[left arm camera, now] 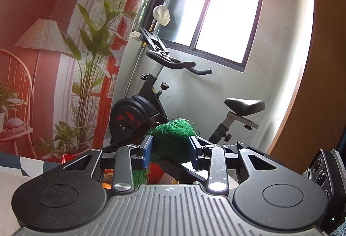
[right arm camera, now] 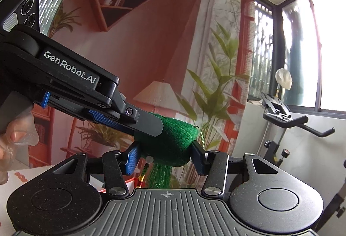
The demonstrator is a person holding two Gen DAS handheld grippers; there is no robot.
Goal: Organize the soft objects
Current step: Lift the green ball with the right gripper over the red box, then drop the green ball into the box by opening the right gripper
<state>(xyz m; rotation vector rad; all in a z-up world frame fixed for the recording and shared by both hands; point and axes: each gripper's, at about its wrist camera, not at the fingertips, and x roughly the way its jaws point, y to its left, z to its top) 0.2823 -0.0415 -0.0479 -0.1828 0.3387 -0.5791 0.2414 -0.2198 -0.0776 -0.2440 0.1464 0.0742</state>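
A green fuzzy soft object (left arm camera: 173,138) with green fringe hanging below is held up in the air. My left gripper (left arm camera: 170,149) is shut on it, blue pads pressing both sides. My right gripper (right arm camera: 165,157) is also shut on the same green object (right arm camera: 175,145). In the right wrist view the left gripper (right arm camera: 140,125) reaches in from the left and clamps the object's upper left part. A gloved hand (right arm camera: 13,140) holds that gripper's handle.
A black exercise bike (left arm camera: 151,110) stands ahead by the window (left arm camera: 227,8). A printed backdrop with plants, a lamp and shelves (right arm camera: 151,41) fills the left. A white surface with a red-edged box (right arm camera: 129,184) lies below.
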